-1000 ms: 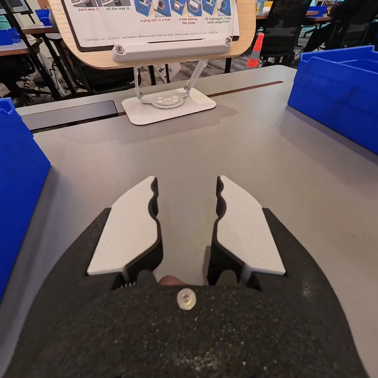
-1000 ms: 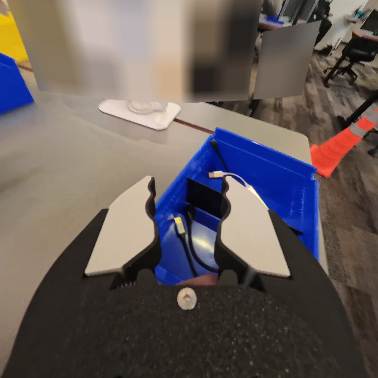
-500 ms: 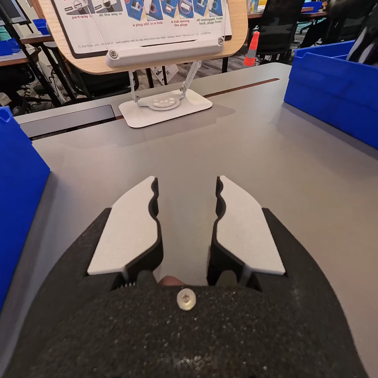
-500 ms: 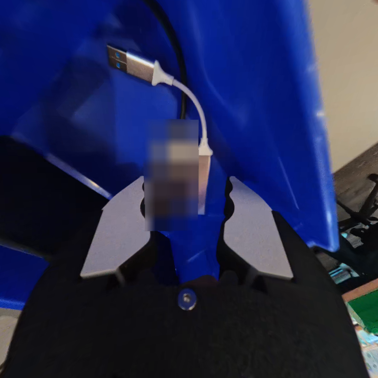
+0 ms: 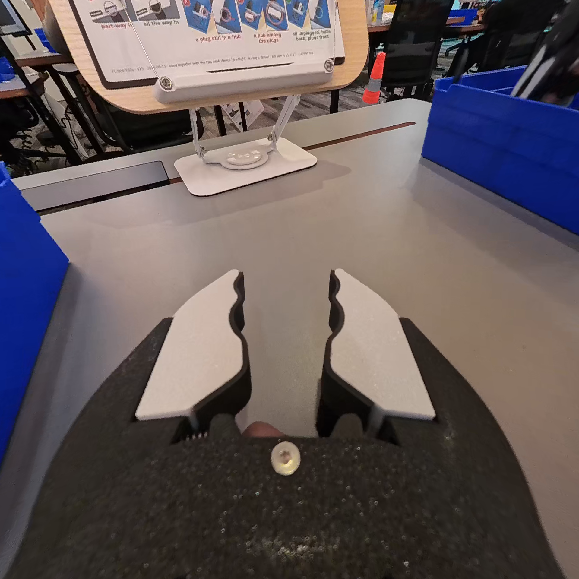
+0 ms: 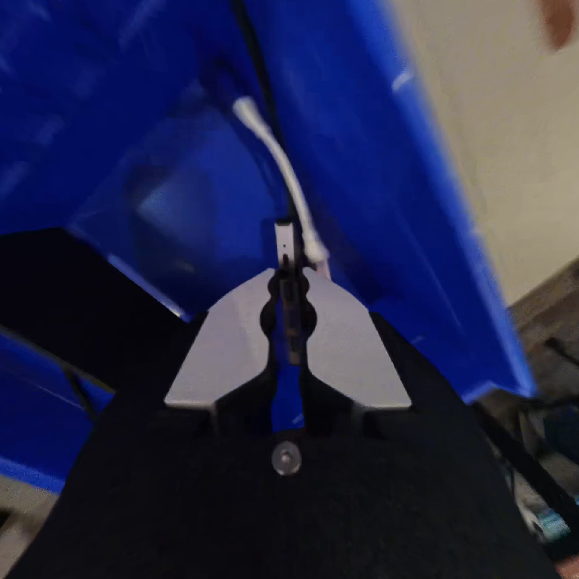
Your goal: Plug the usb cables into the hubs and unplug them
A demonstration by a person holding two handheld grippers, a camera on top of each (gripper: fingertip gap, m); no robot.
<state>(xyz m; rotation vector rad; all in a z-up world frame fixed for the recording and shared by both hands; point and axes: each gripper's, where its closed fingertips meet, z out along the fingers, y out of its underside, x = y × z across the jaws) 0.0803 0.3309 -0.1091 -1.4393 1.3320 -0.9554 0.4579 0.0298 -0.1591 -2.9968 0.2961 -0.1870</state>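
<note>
Left wrist view: left gripper [image 5: 285,275] hangs over the bare middle of the grey table [image 5: 360,250], fingers spread wide apart, nothing between them. Blue bin [image 5: 501,150] sits at the table's right edge, a second blue bin [image 5: 28,282] at the left edge. At the far edge, centre, a white stand base [image 5: 247,169] carries a wooden board [image 5: 131,100] with a printed instruction sheet [image 5: 219,40]. A dark seam strip [image 5: 360,134] runs along the far side of the tabletop. Orange traffic cone [image 5: 374,78] on the floor beyond the table. No hub or cable visible in this view.

Right wrist view: frame is motion-blurred. Right gripper [image 6: 288,275] is down inside the blue bin [image 6: 360,156], fingers closed on a slim silver usb hub [image 6: 285,242]. The hub sits edge-on between the fingers [image 6: 238,329], its far end sticking out past the tips. A short white cable [image 6: 282,156] runs from the hub's far end up along the bin's right wall, ending in a white strain relief. A black cable [image 6: 266,78] lies just beside it, against the same wall. A black divider [image 6: 78,282] crosses the bin on the left. Can't tell whether the hub is touching the bin floor. Pale tabletop shows outside the bin's right wall.
</note>
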